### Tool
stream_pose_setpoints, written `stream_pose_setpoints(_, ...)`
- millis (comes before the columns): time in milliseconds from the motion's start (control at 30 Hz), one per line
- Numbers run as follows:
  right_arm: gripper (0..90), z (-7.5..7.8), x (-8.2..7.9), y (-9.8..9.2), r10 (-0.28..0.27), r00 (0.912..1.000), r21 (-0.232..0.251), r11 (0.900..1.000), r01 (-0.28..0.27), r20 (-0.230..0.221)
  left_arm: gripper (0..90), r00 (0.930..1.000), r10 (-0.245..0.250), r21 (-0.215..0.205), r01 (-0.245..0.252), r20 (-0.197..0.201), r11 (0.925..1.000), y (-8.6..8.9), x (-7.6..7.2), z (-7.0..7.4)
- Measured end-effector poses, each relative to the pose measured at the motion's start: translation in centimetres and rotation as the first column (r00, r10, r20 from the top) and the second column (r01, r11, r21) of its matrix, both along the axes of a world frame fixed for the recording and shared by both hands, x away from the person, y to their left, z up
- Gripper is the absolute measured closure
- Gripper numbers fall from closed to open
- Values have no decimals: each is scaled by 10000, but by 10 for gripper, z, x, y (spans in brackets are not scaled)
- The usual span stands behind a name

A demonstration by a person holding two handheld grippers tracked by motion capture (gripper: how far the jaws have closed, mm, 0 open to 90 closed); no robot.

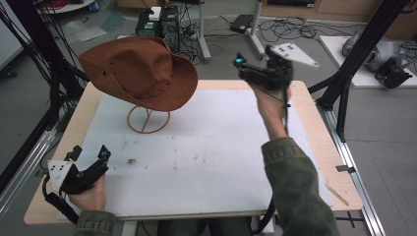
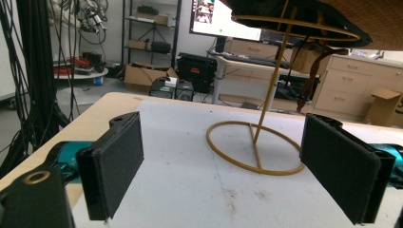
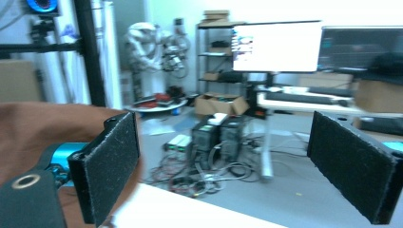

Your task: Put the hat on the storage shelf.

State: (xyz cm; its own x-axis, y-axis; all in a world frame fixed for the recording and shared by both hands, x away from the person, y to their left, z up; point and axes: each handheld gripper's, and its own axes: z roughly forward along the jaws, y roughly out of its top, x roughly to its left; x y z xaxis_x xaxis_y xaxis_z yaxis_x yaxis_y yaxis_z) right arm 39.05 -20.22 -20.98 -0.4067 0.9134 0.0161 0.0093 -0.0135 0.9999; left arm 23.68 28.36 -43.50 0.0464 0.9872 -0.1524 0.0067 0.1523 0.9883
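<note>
The left gripper [image 1: 88, 156] lies nearest, at the near left corner of the table [image 1: 314, 147], held low over the white mat [image 1: 206, 147] in the person's left hand [image 1: 91, 195]. Its jaws stand spread with nothing between them; in the left gripper view the two black pads [image 2: 119, 166] frame bare mat and, beyond it, the base ring of the stand [image 2: 256, 149].

The right sleeve [image 1: 295, 187] rises from the near edge, and the right hand [image 1: 270, 105] holds the right gripper [image 1: 243, 66] up over the far right part of the table, well apart from the left one. Its jaws are also spread and hold nothing. The right gripper view is blurred; between its pads [image 3: 111, 166] show the floor, cables and a desk with monitors [image 3: 280, 47] far off, and the hat's brown felt [image 3: 43, 133] sits at the left, behind the left pad. Whether that pad touches the hat I cannot tell there; from above, the gripper is clear of the brim.

Farther back, on the far left part of the mat, the brown hat [image 1: 140, 71] rests tilted on top of the gold wire stand [image 1: 147, 120], its brim overhanging the stand's ring. Beyond the table lie computer cases [image 1: 160, 24] and loose cables on the floor.
</note>
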Motion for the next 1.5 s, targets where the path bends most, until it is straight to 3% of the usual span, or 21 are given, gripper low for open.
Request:
stream_pose_setpoints(167,96,0,-24,-45,-871,9958,9,9962,871,265,149,10000,-34,-8,34,21,10000,-2,1,0)
stream_pose_setpoints(300,96,-18,-44,-70,-1446,9890,-126,9893,1451,325,149,10000,-40,-27,40,46,10000,-3,2,1)
stream_pose_setpoints(467,96,-60,-67,-91,-1977,9800,-81,9802,1979,221,149,10000,-56,10,56,71,10000,-5,2,2)
stream_pose_setpoints(667,97,-119,-81,-108,-2522,9671,-39,9677,2522,-325,149,10000,-54,61,54,71,10000,-5,3,1)
stream_pose_setpoints(833,97,-160,-90,-112,-3006,9526,206,9532,3018,-476,149,10000,-30,92,30,21,10000,-4,3,1)
stream_pose_setpoints(1000,97,-194,-95,-111,-3082,9462,-58,9510,3091,-984,149,10000,-53,124,53,10,9999,-5,4,1)
stream_pose_setpoints(1200,97,-206,-97,-110,-3076,9448,-157,9513,3078,-1129,149,9999,-105,175,106,-11,9998,-7,5,0)
stream_pose_setpoints(1500,97,-207,-97,-112,-3077,9448,-82,9511,3087,-1128,149,9999,-106,189,107,-24,9998,-7,5,0)
